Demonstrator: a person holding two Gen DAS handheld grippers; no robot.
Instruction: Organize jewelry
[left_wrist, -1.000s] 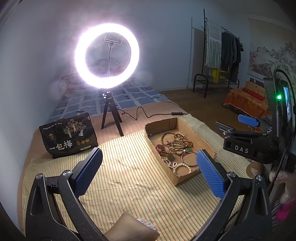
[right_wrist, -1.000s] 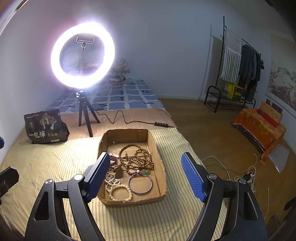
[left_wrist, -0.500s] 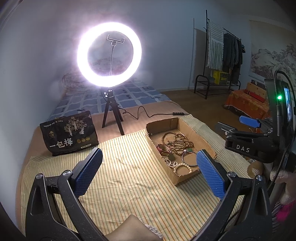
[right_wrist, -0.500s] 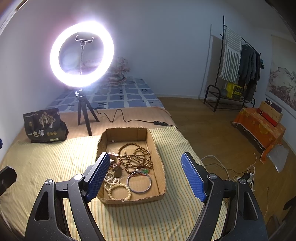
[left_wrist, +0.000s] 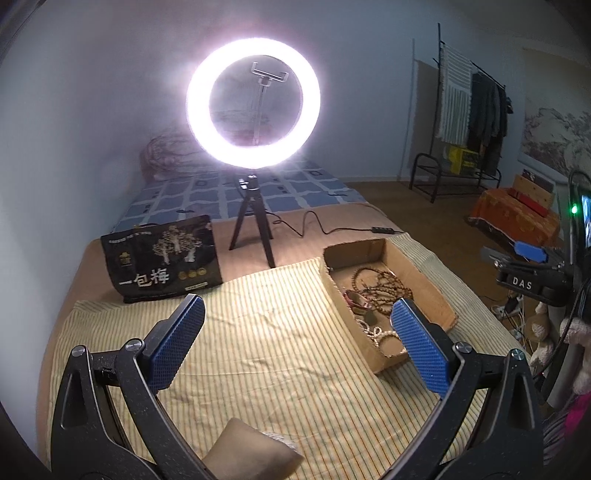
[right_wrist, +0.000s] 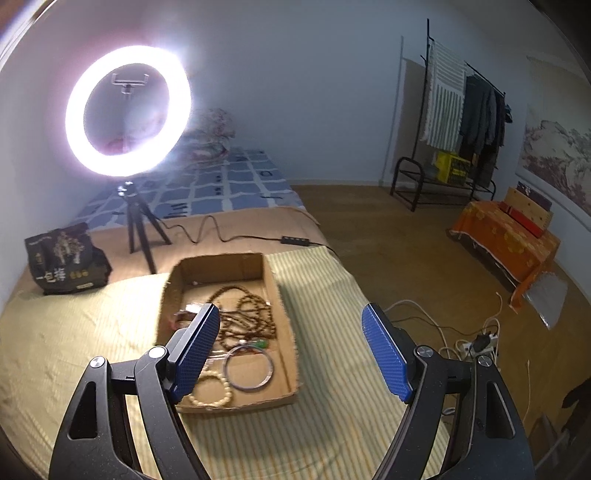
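right gripper (right_wrist: 291, 347) jaws spread, empty, above striped cloth (right_wrist: 332, 424) | left gripper (left_wrist: 295, 332) spread, empty | cardboard tray (right_wrist: 284, 354) on cloth just ahead, holding bangle (right_wrist: 249, 369), pale bead bracelet (right_wrist: 210, 391), brown bead strands (right_wrist: 247, 314) | black bag (left_wrist: 162, 258), ring light (left_wrist: 253, 101) beyond

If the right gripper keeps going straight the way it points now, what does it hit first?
Probably the cardboard tray's right wall or the striped cloth beside it; the open right gripper aims just right of the jewelry. Depth is unclear.
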